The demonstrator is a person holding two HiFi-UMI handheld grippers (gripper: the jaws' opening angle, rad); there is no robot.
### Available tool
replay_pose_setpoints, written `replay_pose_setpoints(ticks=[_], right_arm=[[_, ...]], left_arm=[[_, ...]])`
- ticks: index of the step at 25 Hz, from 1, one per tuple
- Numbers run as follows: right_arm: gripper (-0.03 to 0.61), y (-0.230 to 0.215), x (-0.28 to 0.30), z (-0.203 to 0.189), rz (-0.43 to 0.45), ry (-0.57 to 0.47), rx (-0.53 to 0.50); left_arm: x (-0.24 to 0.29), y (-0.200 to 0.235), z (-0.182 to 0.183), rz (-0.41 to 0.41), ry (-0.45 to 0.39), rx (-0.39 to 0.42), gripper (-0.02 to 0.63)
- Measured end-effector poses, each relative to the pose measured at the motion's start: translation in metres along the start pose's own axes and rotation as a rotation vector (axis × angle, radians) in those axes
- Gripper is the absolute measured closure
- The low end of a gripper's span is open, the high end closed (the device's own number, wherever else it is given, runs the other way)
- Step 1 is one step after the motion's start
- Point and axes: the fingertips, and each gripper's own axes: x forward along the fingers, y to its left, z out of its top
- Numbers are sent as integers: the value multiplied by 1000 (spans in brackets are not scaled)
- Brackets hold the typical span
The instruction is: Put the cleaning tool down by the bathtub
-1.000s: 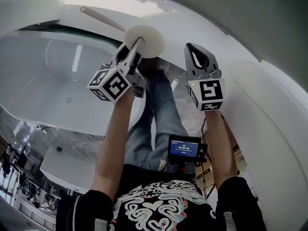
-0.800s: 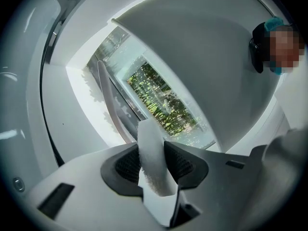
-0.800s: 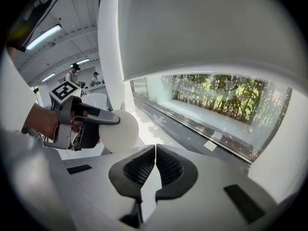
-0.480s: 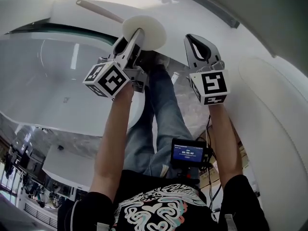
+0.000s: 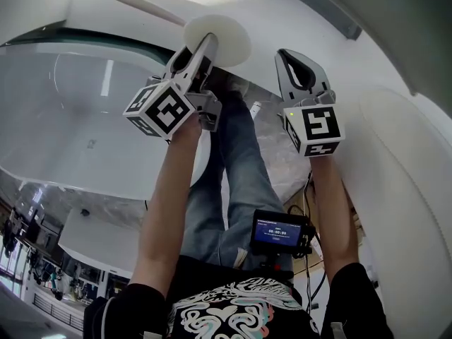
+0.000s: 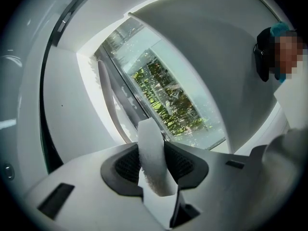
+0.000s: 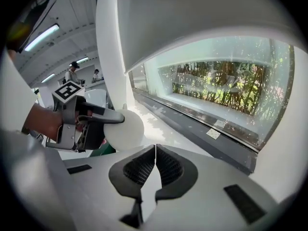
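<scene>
1. BY THE TUB: A person's left tongs (image 5: pixel 203 51) clamp the edge of the round white pad of the cleaning tool (image 5: pixel 232 35). Its long handle (image 5: pixel 145 7) runs away to the upper left. The pad hangs in the air just beside the white bathtub (image 5: pixel 67 129).
2. The right tongs (image 5: pixel 296 56) are closed on nothing, pads meeting, and held off to the right of the pad.
3. The step in hand appears to be the lowering. It calls for bringing the pad low onto the floor (image 5: pixel 279 157) by the tub's outer wall, and letting go only once pad and handle both have support.
4. The grip is on soft pad alone (no hold on the handle), so the long handle could swing or twist the pad out. A slow, level descent with the handle kept along the tub looks the safer course.
5. Around: the person's legs (image 5: pixel 236 154) in jeans stand directly under the pad, and a small screen device (image 5: pixel 280 233) sits at the waist. A long glass window (image 7: pixel 216 85) with greenery beyond runs ahead, and bystanders (image 7: pixel 73 71) stand far off.
6. In the way: the feet crowd the landing spot, and the tub's rim lies close to the handle. Whether the handle's far end touches that rim cannot be told from the head view.
</scene>
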Motion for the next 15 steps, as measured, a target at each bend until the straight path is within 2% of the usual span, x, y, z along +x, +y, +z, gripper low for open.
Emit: replay_pose_setpoints(ticks=[15], right_arm=[[550, -3, 9, -23, 0, 58, 25]], left_arm=[[25, 19, -18, 52, 7, -53, 471]])
